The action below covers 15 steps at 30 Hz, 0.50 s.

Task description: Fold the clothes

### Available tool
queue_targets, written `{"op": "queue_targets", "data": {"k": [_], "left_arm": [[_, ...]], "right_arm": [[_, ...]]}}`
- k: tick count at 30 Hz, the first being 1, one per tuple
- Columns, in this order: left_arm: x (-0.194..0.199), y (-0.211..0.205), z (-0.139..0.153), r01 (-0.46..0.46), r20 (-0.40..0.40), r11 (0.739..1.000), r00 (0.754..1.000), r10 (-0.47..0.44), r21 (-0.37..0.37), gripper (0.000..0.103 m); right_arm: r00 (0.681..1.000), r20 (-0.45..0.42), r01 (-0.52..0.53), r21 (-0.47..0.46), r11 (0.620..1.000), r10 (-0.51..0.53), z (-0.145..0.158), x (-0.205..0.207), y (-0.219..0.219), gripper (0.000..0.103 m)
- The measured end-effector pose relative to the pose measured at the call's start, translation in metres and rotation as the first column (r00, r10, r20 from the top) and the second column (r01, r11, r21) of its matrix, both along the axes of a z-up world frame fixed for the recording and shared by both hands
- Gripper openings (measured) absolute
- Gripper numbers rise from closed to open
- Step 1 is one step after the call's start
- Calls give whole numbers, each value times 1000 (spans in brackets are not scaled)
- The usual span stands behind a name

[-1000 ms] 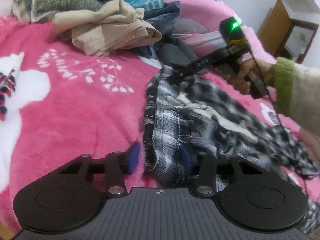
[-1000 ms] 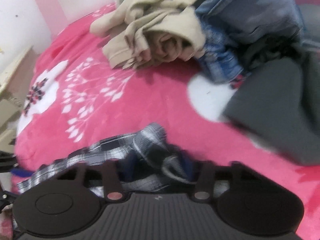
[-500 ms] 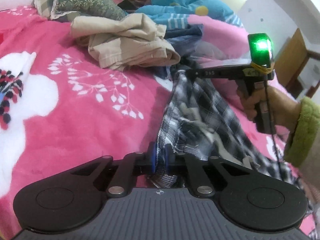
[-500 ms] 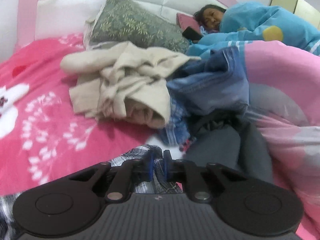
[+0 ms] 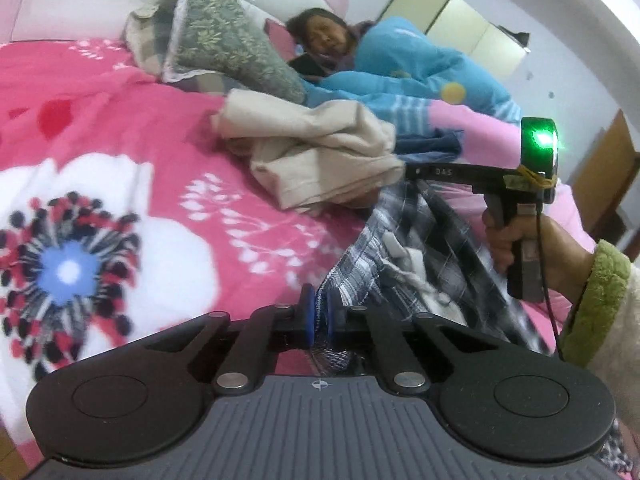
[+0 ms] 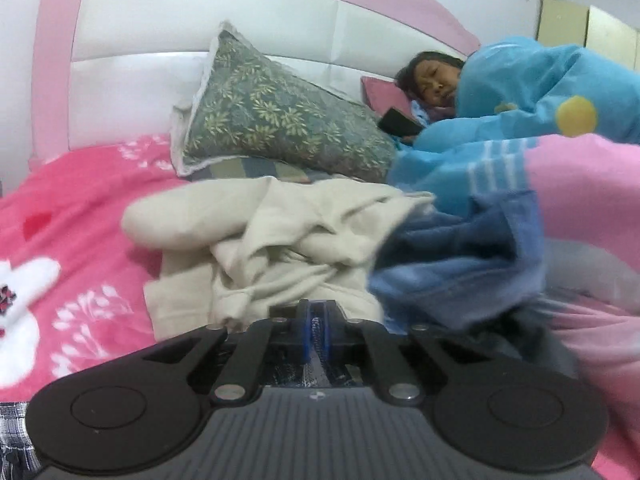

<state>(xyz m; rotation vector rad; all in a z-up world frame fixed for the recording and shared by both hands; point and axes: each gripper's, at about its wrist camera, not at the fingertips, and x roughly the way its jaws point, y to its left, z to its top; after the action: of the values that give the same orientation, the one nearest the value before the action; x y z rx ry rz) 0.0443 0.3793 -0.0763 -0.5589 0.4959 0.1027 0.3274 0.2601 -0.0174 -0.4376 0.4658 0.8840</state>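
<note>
Both grippers clamped on plaid shirt hem — left gripper, right gripper; cloth light, limp, likely to sag between holds, so grip edges.

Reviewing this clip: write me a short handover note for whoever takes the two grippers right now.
Left gripper: shut on an edge of the plaid shirt.
Right gripper: shut on another edge of the same shirt, raised near the beige garment.
Shirt hangs stretched between both grippers over the pink blanket, not yet folded.
Waiting: beige garment, blue denim garment, heaped by the pillow.
Done: shirt picked up at two points. Left: spread it flat, fold it, then the rest.
</note>
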Motion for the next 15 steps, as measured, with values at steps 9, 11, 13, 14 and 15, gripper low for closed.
{"op": "queue_targets", "data": {"k": [9,11,13,14,15], "left_arm": [[3,11,-21,15,-67,997,998,-19,-69,28],[-2,13,-19,1,-60,997,998,-6,-80,33],[-7,10,-13,-23,-53,998,998,20,-55,42],[-9,8,-9,-37,-46,999,998,35,-40,45],[-11,6,-6,-48,-35,998,998,47,-26,49]], "right_arm": [[990,-120,-74,-8,997,72,-22,15,-20,10],[991,-109,-73,8,997,74,-6,12,-33,15],[998,-47,-47,17,999,48,10,6,-49,20],[999,-19,-28,33,999,29,20,2,-61,27],[1000,-2,-9,60,998,10,29,0,-74,30]]}}
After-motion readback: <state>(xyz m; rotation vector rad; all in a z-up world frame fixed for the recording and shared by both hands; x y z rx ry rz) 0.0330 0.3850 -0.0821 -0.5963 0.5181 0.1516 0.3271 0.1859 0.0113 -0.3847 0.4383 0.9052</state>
